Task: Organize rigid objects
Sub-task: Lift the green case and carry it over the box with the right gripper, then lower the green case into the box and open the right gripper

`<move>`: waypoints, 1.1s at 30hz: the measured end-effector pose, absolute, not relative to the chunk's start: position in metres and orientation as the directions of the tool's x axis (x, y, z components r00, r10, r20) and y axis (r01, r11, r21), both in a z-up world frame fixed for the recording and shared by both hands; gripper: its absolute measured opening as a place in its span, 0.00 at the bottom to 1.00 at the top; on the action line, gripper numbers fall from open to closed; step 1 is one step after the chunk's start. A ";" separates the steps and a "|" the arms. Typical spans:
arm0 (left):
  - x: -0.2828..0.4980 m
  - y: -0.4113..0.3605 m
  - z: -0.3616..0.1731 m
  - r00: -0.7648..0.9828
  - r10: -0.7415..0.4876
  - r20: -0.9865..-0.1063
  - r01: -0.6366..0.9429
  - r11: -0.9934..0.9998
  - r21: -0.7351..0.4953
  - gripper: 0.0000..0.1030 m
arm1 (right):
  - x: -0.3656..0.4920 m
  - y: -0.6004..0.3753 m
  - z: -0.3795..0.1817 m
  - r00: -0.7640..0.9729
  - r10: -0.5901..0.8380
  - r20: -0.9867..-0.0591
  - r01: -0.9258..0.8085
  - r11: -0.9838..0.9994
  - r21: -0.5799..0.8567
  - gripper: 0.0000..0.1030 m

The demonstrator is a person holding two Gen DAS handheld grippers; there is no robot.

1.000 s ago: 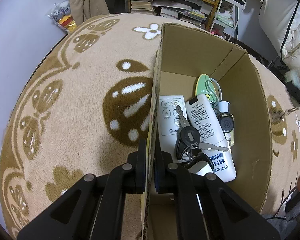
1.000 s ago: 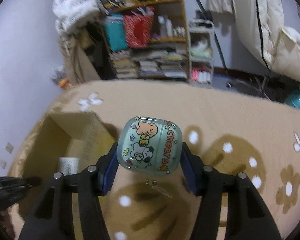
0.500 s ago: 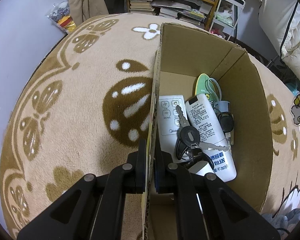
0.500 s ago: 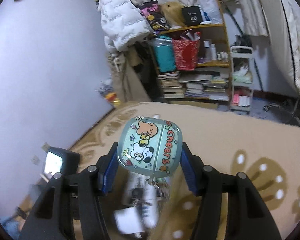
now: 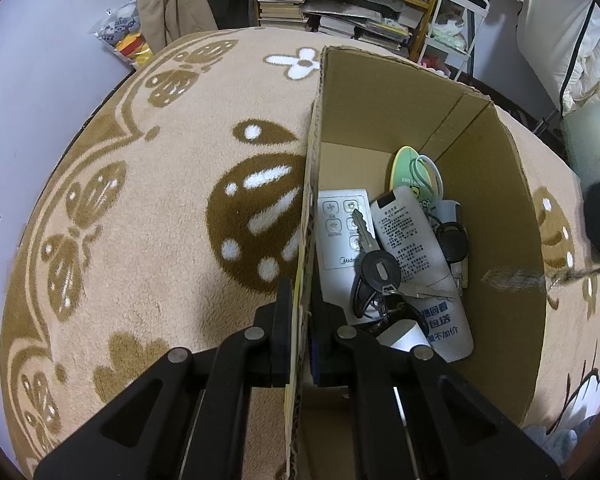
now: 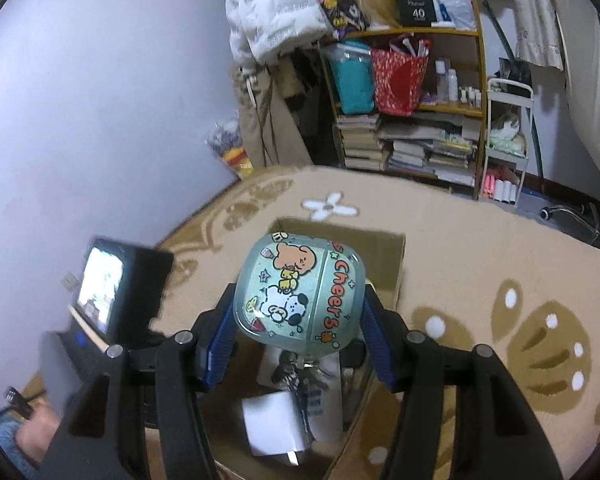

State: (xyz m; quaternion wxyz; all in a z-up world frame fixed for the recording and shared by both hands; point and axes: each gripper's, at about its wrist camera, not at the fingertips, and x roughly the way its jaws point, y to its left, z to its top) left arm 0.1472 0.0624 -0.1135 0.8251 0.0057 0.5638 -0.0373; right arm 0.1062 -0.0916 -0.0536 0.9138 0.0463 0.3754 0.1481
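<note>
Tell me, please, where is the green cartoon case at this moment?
In the right wrist view the green cartoon case sits centre frame, clamped between the right gripper pads, hanging above the open cardboard box on the carpet.

The pale green case (image 6: 300,292) carries a cartoon bear, a white dog and orange letters, the brown cardboard box (image 5: 380,92) holds a white remote (image 5: 336,236) and black keys (image 5: 378,270), and beside the box the beige carpet (image 5: 160,200) shows brown butterflies.
</note>
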 end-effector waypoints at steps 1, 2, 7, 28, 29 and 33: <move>0.147 0.062 -0.113 0.361 -0.054 -0.931 0.068 0.997 -0.031 0.07 | 0.107 -0.090 -0.058 0.664 0.302 -0.684 -0.236 0.953 0.191 0.60; 0.147 0.062 -0.113 0.361 -0.054 -0.931 0.067 0.997 -0.032 0.07 | 0.108 -0.090 -0.061 0.657 0.299 -0.692 -0.236 0.953 0.188 0.60; 0.147 0.062 -0.113 0.363 -0.055 -0.930 0.067 0.997 -0.032 0.07 | 0.112 -0.087 -0.074 0.630 0.290 -0.721 -0.244 0.955 0.171 0.60; 0.121 0.054 -0.092 0.440 0.019 -0.898 0.067 0.996 0.054 0.13 | 0.092 -0.115 -0.064 0.649 0.228 -0.726 -0.132 0.973 0.188 0.85; 0.119 0.053 -0.089 0.445 0.021 -0.895 0.070 0.996 0.058 0.13 | 0.090 -0.119 -0.063 0.648 0.219 -0.729 -0.120 0.975 0.186 0.86; 0.114 0.051 -0.076 0.460 0.019 -0.888 0.068 0.996 0.057 0.16 | 0.078 -0.125 -0.057 0.644 0.188 -0.742 -0.102 0.982 0.159 0.88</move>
